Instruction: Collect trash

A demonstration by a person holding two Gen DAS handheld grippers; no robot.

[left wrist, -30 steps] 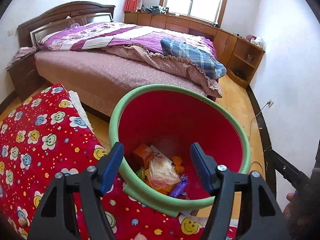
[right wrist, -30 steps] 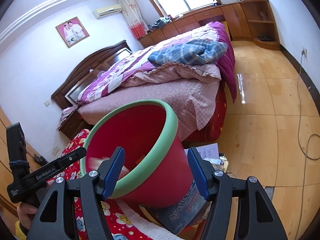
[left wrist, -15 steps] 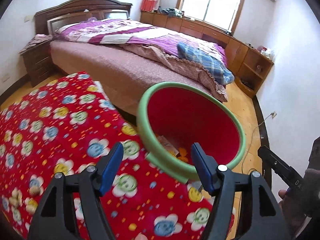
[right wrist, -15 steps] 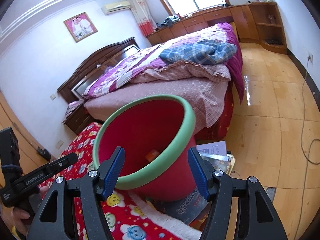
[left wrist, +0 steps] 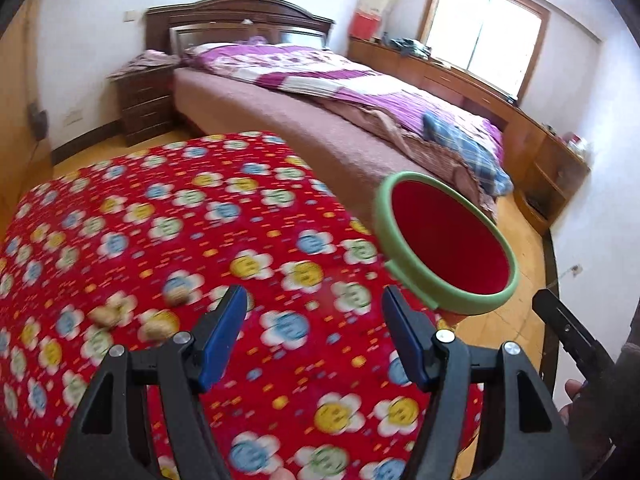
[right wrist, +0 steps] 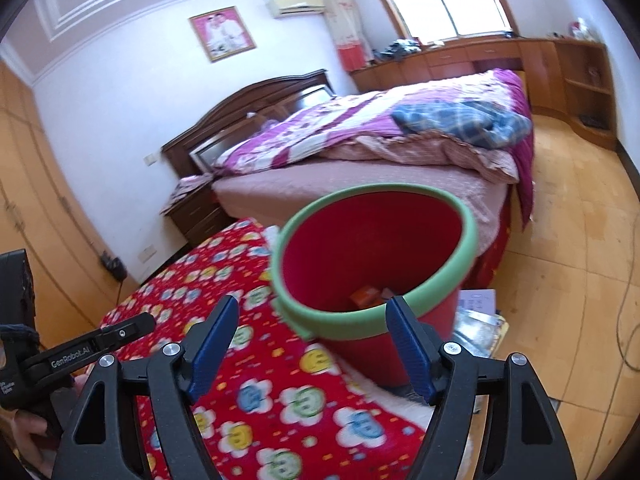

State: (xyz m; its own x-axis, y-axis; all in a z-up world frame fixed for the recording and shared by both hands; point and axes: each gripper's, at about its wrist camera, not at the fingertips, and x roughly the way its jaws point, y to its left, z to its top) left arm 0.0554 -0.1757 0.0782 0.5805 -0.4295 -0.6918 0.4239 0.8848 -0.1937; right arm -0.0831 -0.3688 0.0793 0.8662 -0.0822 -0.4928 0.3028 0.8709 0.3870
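A red trash bin with a green rim [left wrist: 448, 240] stands beside a red flower-print blanket [left wrist: 160, 220]; in the right wrist view the bin [right wrist: 372, 252] holds an orange box [right wrist: 364, 295] at its bottom. Three small brown bits of trash [left wrist: 176, 298] [left wrist: 106, 315] [left wrist: 154, 330] lie on the blanket, left of my left gripper [left wrist: 314, 334], which is open and empty above the blanket. My right gripper [right wrist: 314, 344] is open and empty, just in front of the bin's rim.
A large bed with purple bedding [left wrist: 320, 92] stands behind the bin. A nightstand [left wrist: 148, 100] is at the back left. Papers and magazines [right wrist: 478, 312] lie on the wooden floor beside the bin. A cable [right wrist: 624, 320] runs along the floor at right.
My left gripper has swung left, away from over the bin and out above the blanket; the brown bits have come into view. My right gripper has shifted slightly and sees deeper into the bin.
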